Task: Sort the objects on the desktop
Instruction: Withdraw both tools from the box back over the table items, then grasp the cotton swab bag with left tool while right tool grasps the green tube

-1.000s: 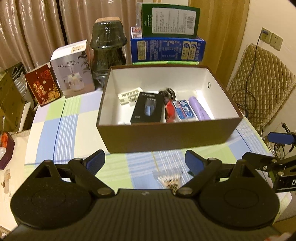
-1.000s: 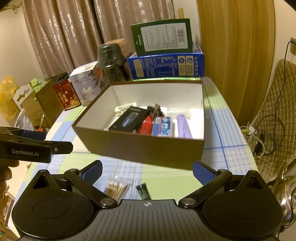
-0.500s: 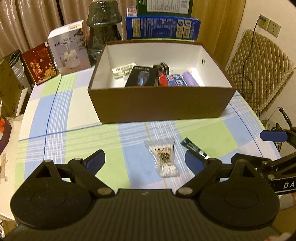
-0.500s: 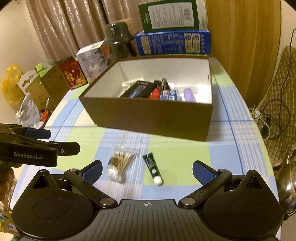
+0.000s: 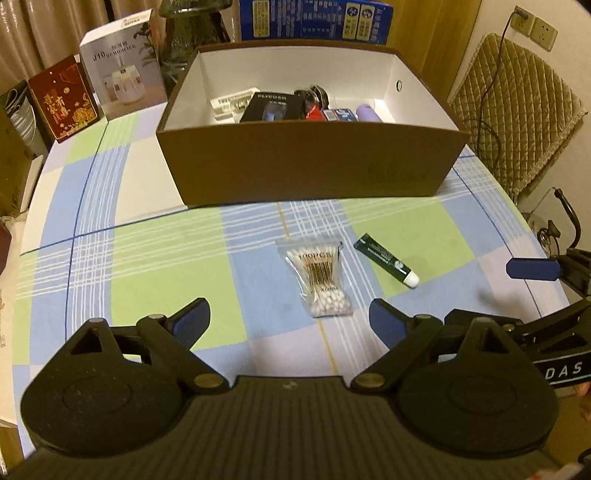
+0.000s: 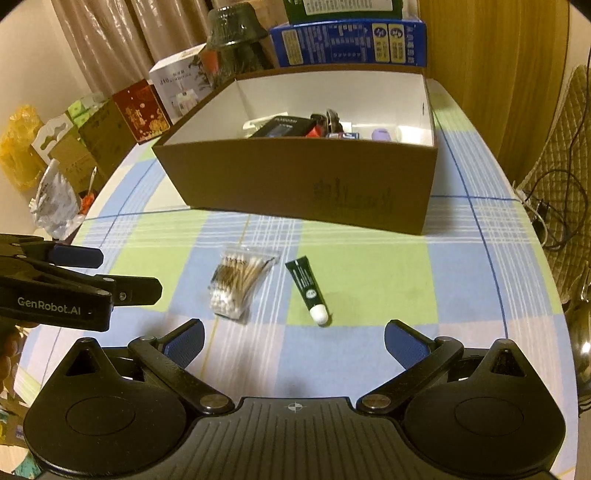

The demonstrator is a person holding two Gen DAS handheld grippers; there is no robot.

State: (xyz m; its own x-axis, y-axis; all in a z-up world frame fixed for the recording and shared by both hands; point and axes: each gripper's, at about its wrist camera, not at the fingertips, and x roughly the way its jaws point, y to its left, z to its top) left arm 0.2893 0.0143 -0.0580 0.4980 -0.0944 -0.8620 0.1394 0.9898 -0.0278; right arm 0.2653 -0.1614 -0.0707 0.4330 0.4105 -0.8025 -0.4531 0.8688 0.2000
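The left gripper (image 5: 290,317) hovers above the near edge of the tabletop (image 5: 155,254), its fingers (image 5: 192,319) spread wide with nothing between them. The right gripper (image 6: 293,339) hovers beside it, also near that edge, fingers (image 6: 400,343) likewise wide apart and empty.

Two loose items lie on the checked tabletop between the grippers and the brown box (image 5: 310,162):
- A clear bag of cotton swabs (image 5: 321,278) lies flat, just ahead of the left gripper.
- A dark green tube (image 5: 386,264) with a white cap lies just beside the bag, on its right, not touching it. The cap points toward the near edge.

The brown box stands toward the far edge, open at the top. Inside it rest a black package (image 5: 271,107), a white item (image 5: 231,103), a purple cylinder (image 5: 367,112) and small red and blue packs.

Behind the box, along the far edge, stand a white carton (image 5: 123,62), a red carton (image 5: 64,98), a dark glass vase (image 5: 192,37) and a blue carton (image 5: 314,20).
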